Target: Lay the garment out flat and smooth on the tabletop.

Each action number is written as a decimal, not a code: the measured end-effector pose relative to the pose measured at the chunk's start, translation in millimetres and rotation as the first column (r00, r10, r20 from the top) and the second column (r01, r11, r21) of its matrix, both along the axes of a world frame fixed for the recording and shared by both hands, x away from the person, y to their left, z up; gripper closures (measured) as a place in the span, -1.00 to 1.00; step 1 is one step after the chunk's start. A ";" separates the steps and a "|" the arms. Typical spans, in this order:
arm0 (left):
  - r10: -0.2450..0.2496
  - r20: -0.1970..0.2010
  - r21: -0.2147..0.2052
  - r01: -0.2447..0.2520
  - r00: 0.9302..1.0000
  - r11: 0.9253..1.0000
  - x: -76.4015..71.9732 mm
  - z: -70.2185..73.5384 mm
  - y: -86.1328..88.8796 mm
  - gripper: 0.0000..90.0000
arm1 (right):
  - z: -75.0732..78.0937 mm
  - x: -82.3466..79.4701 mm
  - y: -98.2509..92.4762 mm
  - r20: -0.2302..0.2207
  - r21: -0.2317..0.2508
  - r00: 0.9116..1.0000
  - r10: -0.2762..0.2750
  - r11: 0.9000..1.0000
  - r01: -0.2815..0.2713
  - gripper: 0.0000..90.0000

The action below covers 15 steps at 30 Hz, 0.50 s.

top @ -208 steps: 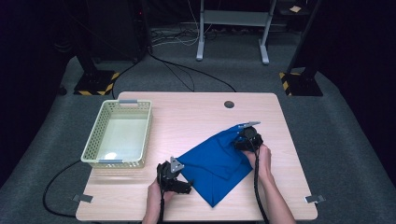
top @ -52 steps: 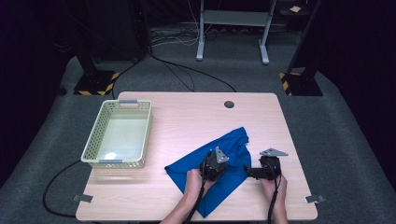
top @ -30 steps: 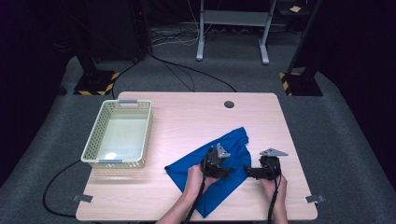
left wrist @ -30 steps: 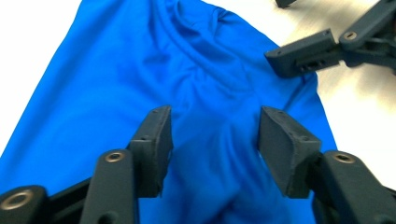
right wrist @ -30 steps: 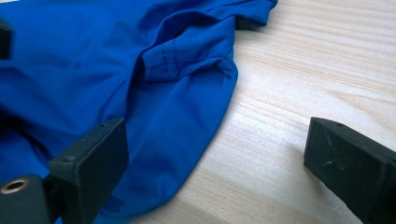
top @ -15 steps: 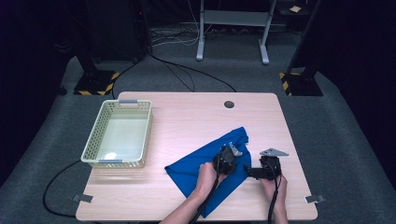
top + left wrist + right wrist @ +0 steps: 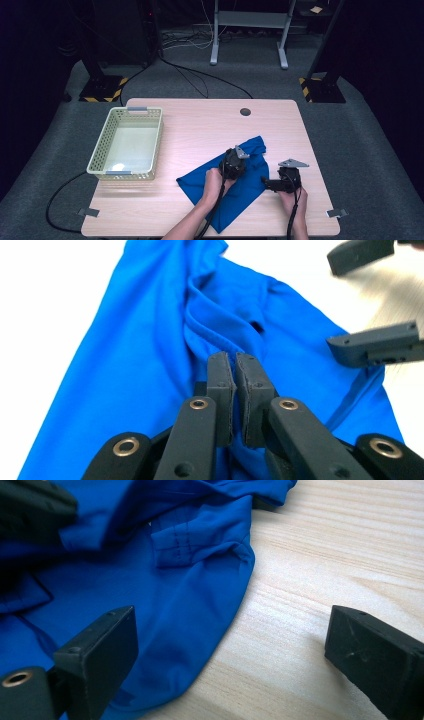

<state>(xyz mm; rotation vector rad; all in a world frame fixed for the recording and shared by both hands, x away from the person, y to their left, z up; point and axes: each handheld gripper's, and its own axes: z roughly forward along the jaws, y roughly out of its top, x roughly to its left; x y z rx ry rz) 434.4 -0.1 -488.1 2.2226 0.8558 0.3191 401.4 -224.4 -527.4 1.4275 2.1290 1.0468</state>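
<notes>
A blue garment (image 7: 235,192), lying rumpled at the lower centre of the table (image 7: 200,130), is pinched at a raised fold by the left gripper (image 7: 234,365), whose fingers have just been closed together on it. The right gripper (image 7: 230,645) is held with fingers wide apart astride the garment's right edge, nothing gripped. Folding appears barely begun, and the basket (image 7: 102,162) at left is not yet loaded.

A: How was the light?
B: The table (image 7: 200,125) was lit brightly from above while the floor around it lay dark. In the left gripper view, the tabletop at upper left was blown out to white.
A: And sharpness?
B: The high view was soft; the right gripper view's near jaws were blurred.
</notes>
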 end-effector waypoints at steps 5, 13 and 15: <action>0.027 0.000 -0.033 -0.027 1.000 0.999 9.3 9.3 14.9 0.90 | 0.0 0.0 0.2 0.001 -0.003 1.000 -0.002 1.000 0.002 -0.85; 0.076 -0.013 -0.070 -0.076 0.997 0.995 27.9 18.8 37.9 0.91 | 0.1 -0.2 0.5 -0.001 -0.006 1.000 -0.004 1.000 0.004 -0.85; 0.085 -0.015 -0.073 -0.086 0.996 0.994 31.1 20.0 41.9 0.91 | 0.1 -0.2 0.6 -0.001 -0.006 1.000 -0.004 1.000 0.004 -0.85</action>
